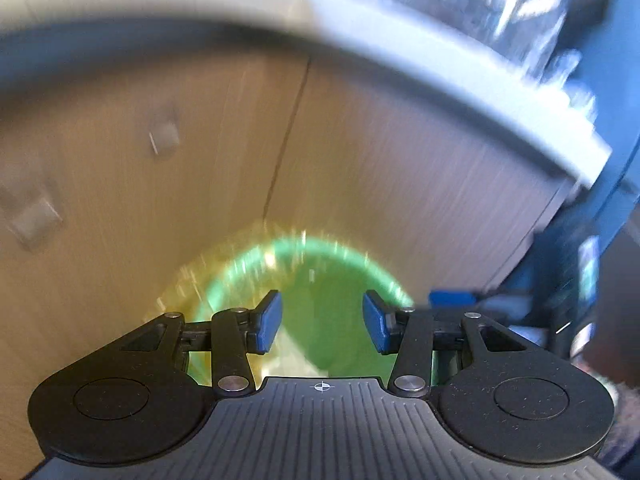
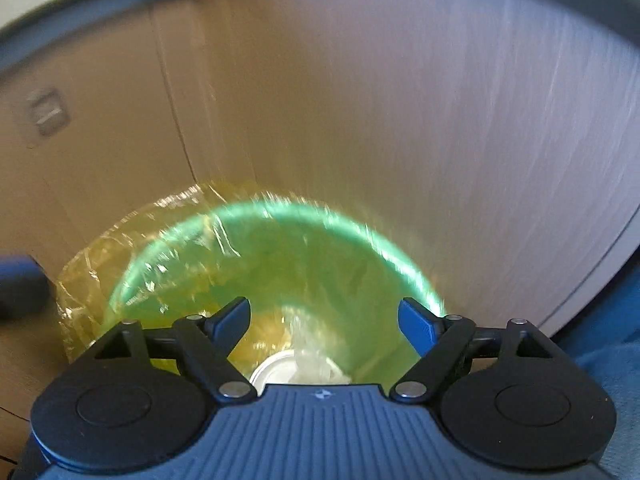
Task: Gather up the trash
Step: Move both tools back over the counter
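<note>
Green bin (image 2: 372, 264) with a yellow bag (image 2: 92, 276) in it stands right below both claws, by a wooden cabinet (image 2: 120, 128). Trash (image 2: 304, 364) lies at its bottom. Left claw (image 1: 322, 322) and right claw (image 2: 324, 326) are both spread and hold nothing. Both tilt down at the bin. A low swing could catch the thin bag and tip the bin.
</note>
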A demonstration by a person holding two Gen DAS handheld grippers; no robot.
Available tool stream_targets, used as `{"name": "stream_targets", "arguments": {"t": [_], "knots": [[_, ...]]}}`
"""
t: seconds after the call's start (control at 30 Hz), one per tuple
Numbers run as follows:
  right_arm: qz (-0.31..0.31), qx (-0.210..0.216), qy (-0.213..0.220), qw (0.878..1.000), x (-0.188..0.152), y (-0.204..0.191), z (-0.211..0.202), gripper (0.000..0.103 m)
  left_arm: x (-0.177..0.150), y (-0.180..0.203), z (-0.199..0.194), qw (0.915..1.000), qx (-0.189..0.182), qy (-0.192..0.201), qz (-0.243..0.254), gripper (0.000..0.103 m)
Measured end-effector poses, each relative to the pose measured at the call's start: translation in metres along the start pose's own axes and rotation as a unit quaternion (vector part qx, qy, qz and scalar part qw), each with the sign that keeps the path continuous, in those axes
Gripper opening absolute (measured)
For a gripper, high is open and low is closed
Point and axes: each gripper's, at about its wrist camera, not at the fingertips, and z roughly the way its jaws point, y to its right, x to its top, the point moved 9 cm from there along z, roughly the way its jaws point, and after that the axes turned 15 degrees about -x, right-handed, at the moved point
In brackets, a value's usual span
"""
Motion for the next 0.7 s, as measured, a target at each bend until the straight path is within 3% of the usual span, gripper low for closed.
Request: {"name": "stream_targets", "arguments": {"t": [0.1, 0.17, 0.33, 0.43, 0.57, 0.7], "knots": [[-0.01, 0.013, 0.041, 0.999, 0.013, -0.006, -0.021, 0.084, 0.019, 0.004, -0.028, 0.9989, 0.0, 0.044, -0.011, 0.05], [-0.004, 0.029, 0.068, 0.997, 0.019, -0.01, -0.037, 0.093, 0.026, 0.006, -0.036, 0.9982, -0.005, 0.057, -0.018, 0.05], [-0.009, 0.078, 0.068, 0.995, 0.028, -0.017, -0.069, 0.095, 0.048, 0.02, -0.057, 0.9968, -0.02, 0.073, -0.025, 0.05], [-0.028, 0.068, 0.135, 0.988, 0.057, -0.017, -0.106, 0.095, 0.077, 0.029, -0.083, 0.9945, -0.024, 0.096, -0.036, 0.05], [-0.044, 0.07, 0.223, 0.971, 0.116, -0.027, -0.16, 0.095, 0.124, 0.036, -0.134, 0.9881, 0.026, 0.151, -0.013, 0.05], [-0.033, 0.122, 0.259, 0.957, 0.184, -0.048, -0.205, 0.095, 0.169, 0.038, -0.182, 0.9778, 0.083, 0.191, 0.019, 0.05]]}}
